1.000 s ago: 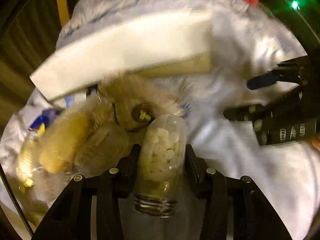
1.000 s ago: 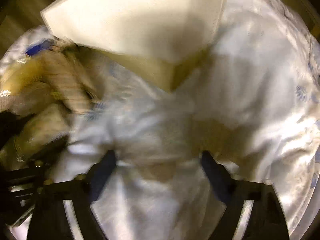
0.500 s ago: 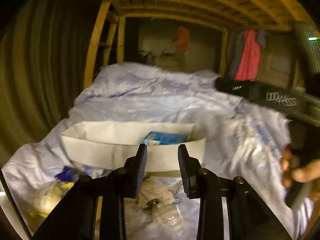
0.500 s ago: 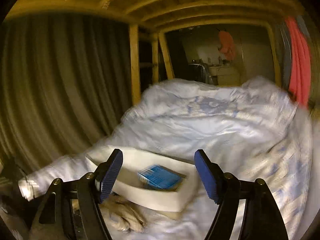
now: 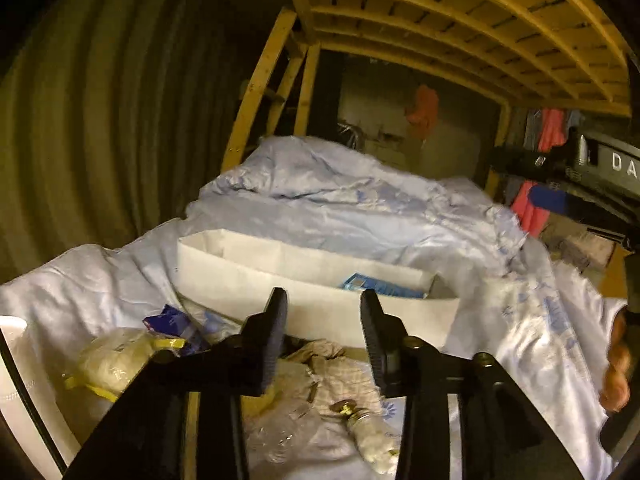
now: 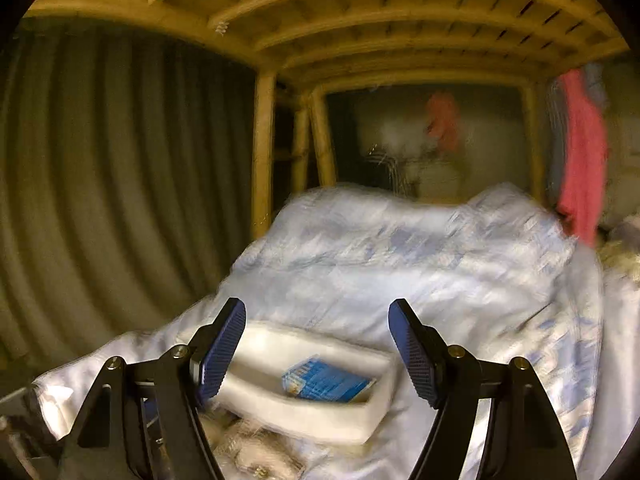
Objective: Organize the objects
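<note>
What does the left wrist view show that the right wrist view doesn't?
Left wrist only: the small bottle of white pieces lying on the bedding, the yellowish bag, the blue wrapper, and the right gripper at the frame's edge. Right wrist only: the right gripper's empty open jaws. Both: the white box holding the blue packet, and the left gripper, jaws opening, nothing between them.

You can read only one bit of lettering: the white capitals "DA" on the dark body of the right gripper (image 5: 549,199), cut off by the right edge of the left wrist view. The print on the blue packet (image 6: 326,382) inside the white tray (image 6: 304,416) is too blurred to make out
</note>
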{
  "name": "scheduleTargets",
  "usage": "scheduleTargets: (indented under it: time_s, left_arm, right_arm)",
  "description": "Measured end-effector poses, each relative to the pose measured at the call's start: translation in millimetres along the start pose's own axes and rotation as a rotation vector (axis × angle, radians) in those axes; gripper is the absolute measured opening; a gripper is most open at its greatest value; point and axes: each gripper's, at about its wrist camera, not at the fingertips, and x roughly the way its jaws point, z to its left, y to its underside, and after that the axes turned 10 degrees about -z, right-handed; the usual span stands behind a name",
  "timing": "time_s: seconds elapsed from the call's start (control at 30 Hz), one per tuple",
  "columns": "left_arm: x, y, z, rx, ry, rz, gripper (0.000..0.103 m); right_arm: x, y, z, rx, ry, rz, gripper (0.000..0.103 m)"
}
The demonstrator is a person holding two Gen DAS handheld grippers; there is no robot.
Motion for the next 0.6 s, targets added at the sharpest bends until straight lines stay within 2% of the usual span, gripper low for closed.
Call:
scheduleTargets:
  time_s: [0.07, 0.13, 0.2, 0.27, 0.37, 0.53, 0.6]
  left_arm:
    - [2, 1, -5, 0.027, -0.011, 0.015, 0.044]
    - [3, 4, -10, 0.059, -0.026, 0.027, 0.044]
    - [5, 7, -11, 0.074, -0.044, 0.031, 0.044]
    - [3, 8, -10, 0.070, -0.044, 0.028, 0.044]
    - [-1, 4, -4, 0.040, -0.044, 0.002, 0.040]
    - [2, 5, 1, 0.010, -0.012, 0.018, 0.040]
    - [6, 6, 4, -0.016, 0.041, 0.041, 0.039]
  right_arm:
    - [14, 8, 4, -0.018, -0.038, 0.113, 0.074]
    - [24, 14, 7, -0.018, -0.065, 0.180, 0.074]
    - [28, 16, 4, 0.046, -0.092, 0.192, 0.074]
    - [31, 15, -8, 0.166, -0.105, 0.175, 0.074]
    - [28, 13, -19, 0.270, -0.137, 0.171, 0.074]
    - [30, 13, -15, 0.205, -0.100, 0.295, 0.074]
    - [30, 15, -12, 0.175, -0.113, 0.342, 0.074]
